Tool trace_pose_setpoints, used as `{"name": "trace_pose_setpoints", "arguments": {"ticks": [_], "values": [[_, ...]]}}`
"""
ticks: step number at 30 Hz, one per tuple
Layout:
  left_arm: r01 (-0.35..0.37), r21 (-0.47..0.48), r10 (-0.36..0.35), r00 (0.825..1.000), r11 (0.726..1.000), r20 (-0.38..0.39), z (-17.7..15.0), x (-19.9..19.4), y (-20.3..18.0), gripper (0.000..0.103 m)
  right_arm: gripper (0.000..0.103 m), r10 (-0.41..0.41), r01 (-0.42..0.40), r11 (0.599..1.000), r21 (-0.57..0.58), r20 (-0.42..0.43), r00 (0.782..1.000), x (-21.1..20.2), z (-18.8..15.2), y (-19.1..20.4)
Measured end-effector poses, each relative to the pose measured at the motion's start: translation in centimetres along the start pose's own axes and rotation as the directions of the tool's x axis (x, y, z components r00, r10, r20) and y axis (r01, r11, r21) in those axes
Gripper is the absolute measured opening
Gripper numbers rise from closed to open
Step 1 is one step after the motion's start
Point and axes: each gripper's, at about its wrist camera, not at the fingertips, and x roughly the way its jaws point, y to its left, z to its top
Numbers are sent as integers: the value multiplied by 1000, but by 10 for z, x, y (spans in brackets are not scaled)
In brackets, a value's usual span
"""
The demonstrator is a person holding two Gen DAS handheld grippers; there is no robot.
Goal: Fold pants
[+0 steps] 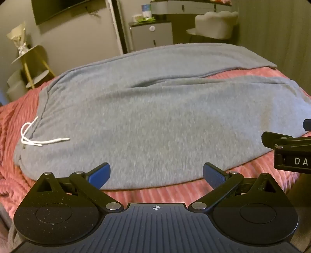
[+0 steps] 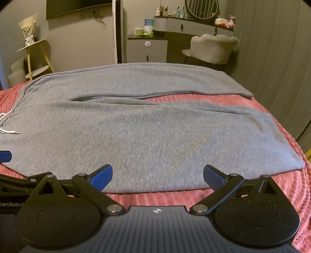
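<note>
Grey pants (image 2: 147,128) lie flat just beyond both spread-fingered tools.

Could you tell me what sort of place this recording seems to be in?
Most likely a bedroom at home: the grey pants lie spread on a bed with a pink ribbed blanket, and behind stand a vanity desk with round mirror and a cushioned chair.

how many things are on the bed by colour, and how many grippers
grey: 1, the pants
white: 1, the drawstring at the waistband
pink: 1, the blanket under the pants
black grippers with blue fingers: 2, left gripper and right gripper, both open at the pants' near edge
total: 5
</note>
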Motion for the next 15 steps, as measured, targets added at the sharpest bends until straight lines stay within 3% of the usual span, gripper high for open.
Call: {"name": "trace_pose_setpoints", "arguments": {"ticks": [15], "values": [[-5,8,5,1000,1000,-7,-2,2,-3,103,100,-4,4,1000,-2,-1,1000,0,0,0]]}}
